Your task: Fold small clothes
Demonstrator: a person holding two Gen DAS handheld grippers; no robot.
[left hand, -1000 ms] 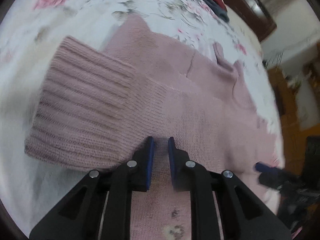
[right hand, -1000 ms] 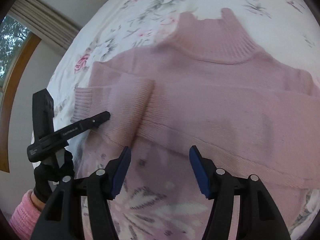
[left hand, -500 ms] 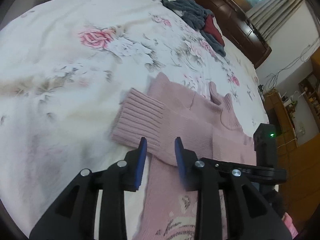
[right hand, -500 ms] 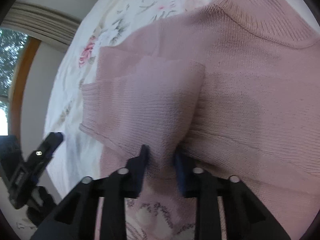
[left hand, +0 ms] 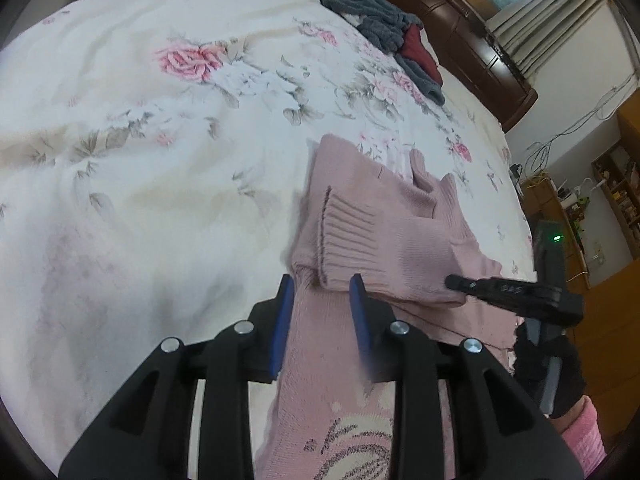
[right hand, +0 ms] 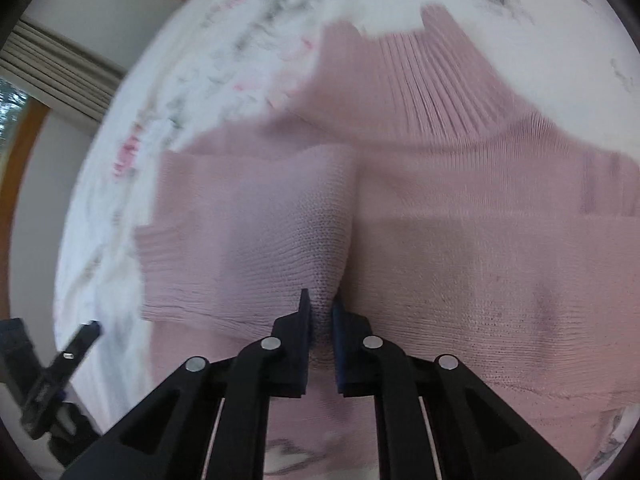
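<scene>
Pink sweater (left hand: 384, 240) lies on the flowery bedspread (left hand: 160, 140); right gripper (right hand: 320, 312) pinches its folded sleeve (right hand: 260, 248); left gripper (left hand: 320, 292) hangs over it, fingers apart, holding nothing.

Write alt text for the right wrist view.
The right gripper, shut, pinches a fold of the sleeve lying across a pink knitted sweater on a floral bedspread. The left gripper shows at lower left; the image is motion-blurred.
</scene>
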